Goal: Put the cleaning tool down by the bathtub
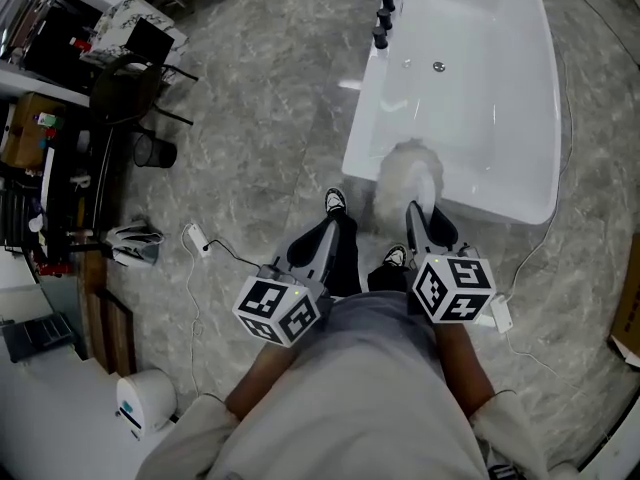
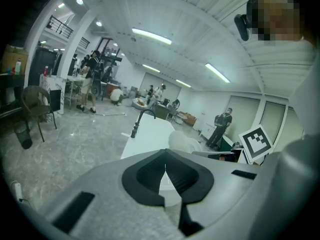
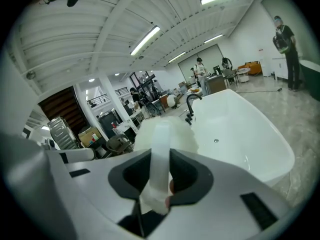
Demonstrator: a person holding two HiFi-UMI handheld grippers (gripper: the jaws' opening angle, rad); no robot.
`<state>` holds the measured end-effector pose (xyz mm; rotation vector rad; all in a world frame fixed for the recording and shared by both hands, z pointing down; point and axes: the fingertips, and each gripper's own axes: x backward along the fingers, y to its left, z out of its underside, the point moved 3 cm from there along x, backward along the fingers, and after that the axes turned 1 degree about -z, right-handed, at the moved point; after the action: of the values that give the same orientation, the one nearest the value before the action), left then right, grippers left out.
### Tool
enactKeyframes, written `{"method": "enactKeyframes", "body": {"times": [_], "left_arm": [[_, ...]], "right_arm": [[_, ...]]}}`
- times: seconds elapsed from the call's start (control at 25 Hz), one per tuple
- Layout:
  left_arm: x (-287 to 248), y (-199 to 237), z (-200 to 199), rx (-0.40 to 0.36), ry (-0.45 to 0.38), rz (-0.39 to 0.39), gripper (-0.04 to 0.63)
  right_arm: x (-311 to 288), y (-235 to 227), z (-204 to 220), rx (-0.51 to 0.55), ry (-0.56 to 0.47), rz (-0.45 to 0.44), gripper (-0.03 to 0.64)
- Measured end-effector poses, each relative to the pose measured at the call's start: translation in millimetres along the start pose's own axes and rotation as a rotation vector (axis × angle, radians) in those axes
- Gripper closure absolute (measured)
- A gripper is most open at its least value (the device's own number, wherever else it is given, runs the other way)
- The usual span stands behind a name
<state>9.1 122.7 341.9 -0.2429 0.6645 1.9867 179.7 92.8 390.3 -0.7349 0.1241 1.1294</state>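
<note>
A white bathtub [image 1: 545, 118] stands at the upper right on the marble floor. The cleaning tool is a fluffy white duster [image 1: 410, 173] whose head hangs over the tub's near corner. My right gripper [image 1: 427, 226] is shut on its white handle [image 3: 160, 151], and the fluffy head [image 3: 175, 134] stands out beyond the jaws toward the tub [image 3: 240, 134]. My left gripper [image 1: 333, 226] is level with it on the left, shut and empty, its pads [image 2: 177, 176] meeting. The left gripper view shows the tub [image 2: 150, 134] and the duster [image 2: 185, 141] ahead.
Black taps [image 1: 384, 13] line the tub's far left rim. A chair [image 1: 130, 93] and a black bin [image 1: 155, 151] stand at the left by desks. Cables with white plugs [image 1: 195, 236] [image 1: 500, 314] lie on the floor. A white round device [image 1: 140, 403] is at the lower left.
</note>
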Motion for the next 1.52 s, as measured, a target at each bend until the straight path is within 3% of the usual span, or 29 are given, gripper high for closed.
{"method": "enactKeyframes", "body": {"times": [0.8,1.52], "left_arm": [[-45,79,-43,0.052,0.019,-0.005,0.591],[-124,173,-130,0.050,0.058,0.129,0.591]], "right_arm": [[-93,10,-24,-0.012,0.065,0.024,0.528],[-200,19,-66,-0.093,0.054,0.146,0.528]]}}
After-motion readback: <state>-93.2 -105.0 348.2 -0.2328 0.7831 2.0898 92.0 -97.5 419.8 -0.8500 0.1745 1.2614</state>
